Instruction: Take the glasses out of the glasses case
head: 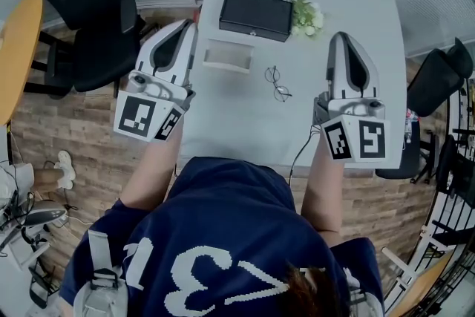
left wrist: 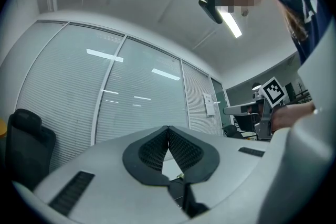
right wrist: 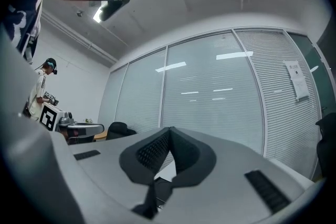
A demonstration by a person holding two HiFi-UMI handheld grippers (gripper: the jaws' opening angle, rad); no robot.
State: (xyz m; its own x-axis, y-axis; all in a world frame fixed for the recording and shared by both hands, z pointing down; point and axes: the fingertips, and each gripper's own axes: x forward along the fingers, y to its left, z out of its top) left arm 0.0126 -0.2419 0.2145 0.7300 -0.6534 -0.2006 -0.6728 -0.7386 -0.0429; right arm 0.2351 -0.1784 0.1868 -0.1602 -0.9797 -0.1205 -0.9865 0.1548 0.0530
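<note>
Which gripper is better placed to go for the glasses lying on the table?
Right, likely. The glasses lie nearer the right gripper; the left gripper hangs farther off, by the white box. Both are shut.

1. I am seeing the glasses [head: 278, 83], lying between my left gripper [head: 191, 24] and right gripper [head: 340, 36], too small to tell folded from open.
2. The left gripper is covering the table [head: 356, 4] edge beneath it.
</note>
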